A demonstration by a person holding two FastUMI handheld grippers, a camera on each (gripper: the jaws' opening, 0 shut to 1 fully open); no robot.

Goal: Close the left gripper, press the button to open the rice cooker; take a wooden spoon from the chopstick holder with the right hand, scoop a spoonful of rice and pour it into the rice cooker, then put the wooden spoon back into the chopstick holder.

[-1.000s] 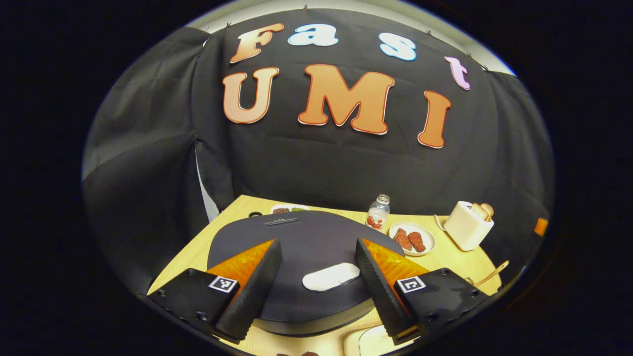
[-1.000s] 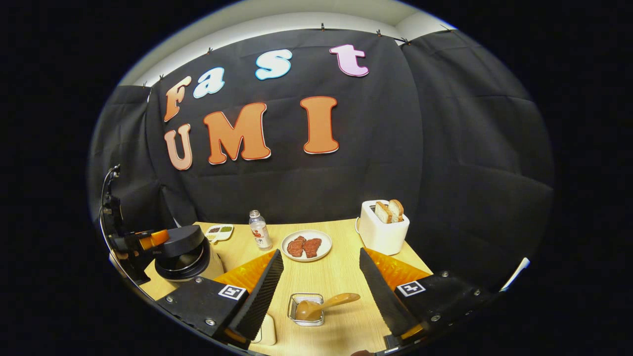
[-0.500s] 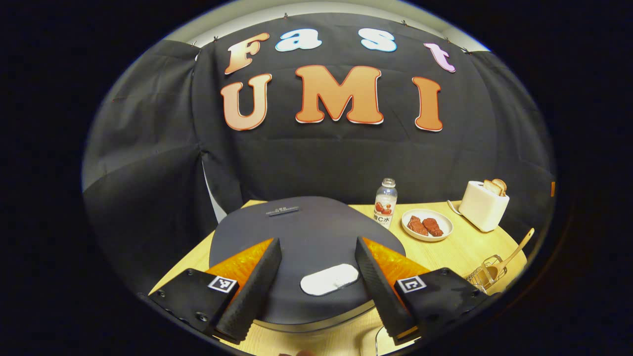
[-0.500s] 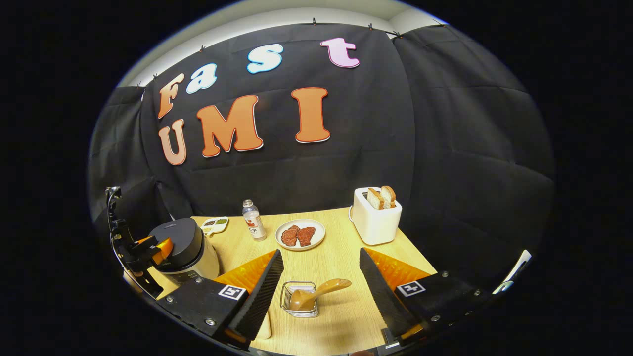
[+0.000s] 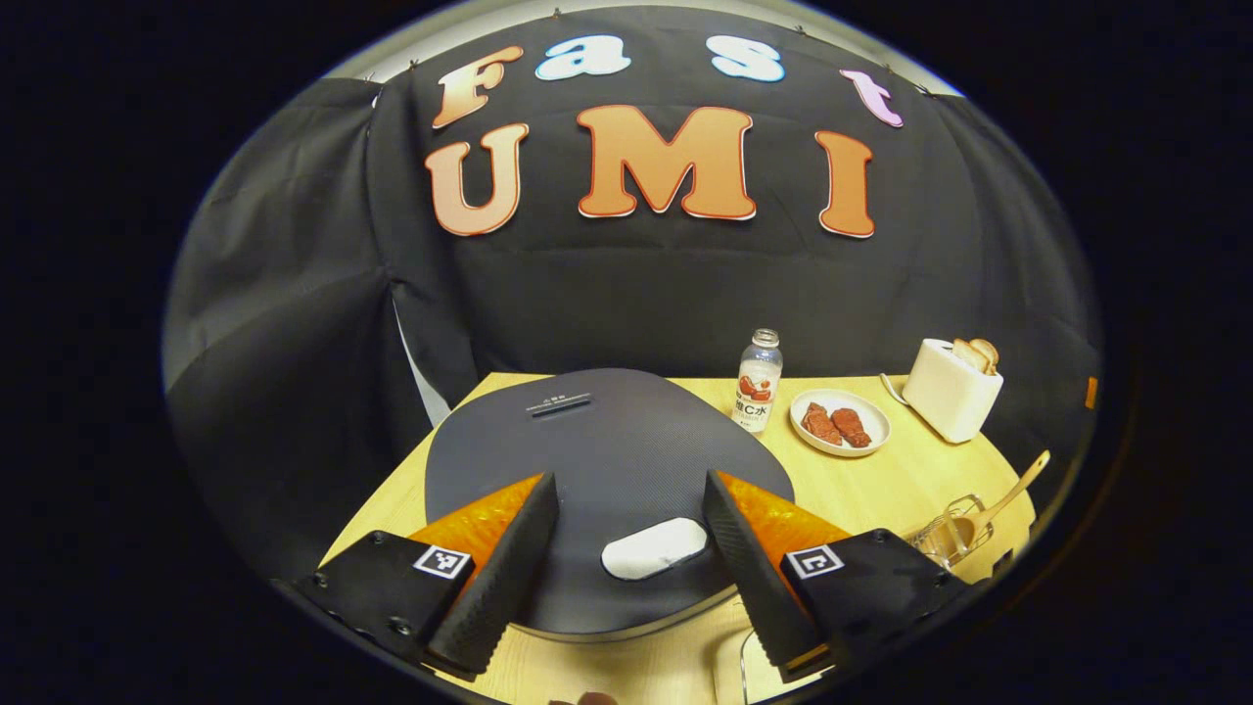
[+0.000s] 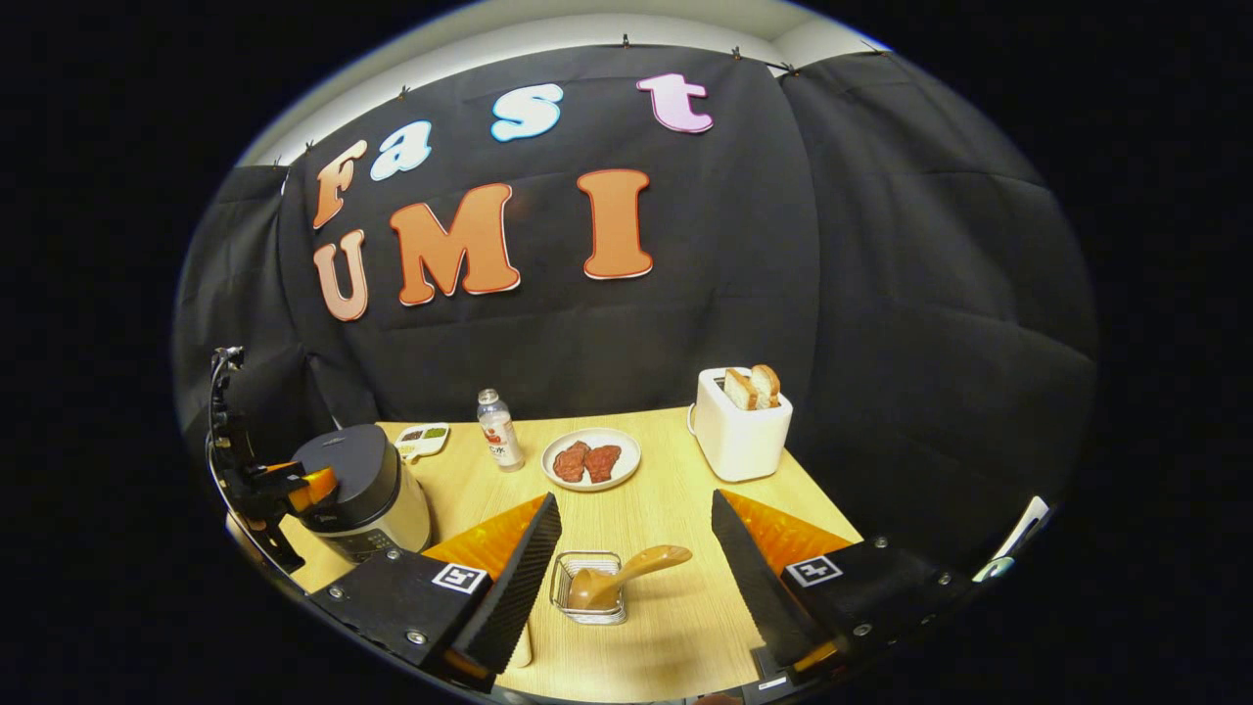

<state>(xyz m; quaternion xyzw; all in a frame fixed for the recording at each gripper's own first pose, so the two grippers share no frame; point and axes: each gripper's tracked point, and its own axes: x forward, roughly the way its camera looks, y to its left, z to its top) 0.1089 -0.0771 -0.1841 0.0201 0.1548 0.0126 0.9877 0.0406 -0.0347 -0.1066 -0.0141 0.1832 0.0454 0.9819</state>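
Dark-lidded, the rice cooker [image 5: 607, 460] sits shut under the left gripper [image 5: 631, 558], whose fingers stand spread apart above the lid with the pale button [image 5: 654, 548] between them, untouched. At four o'clock in the left gripper view the wooden spoon [image 5: 1008, 493] leans in the wire chopstick holder [image 5: 945, 534]. The right gripper [image 6: 636, 578] hangs released, fingers wide, with holder and spoon between them at six o'clock.
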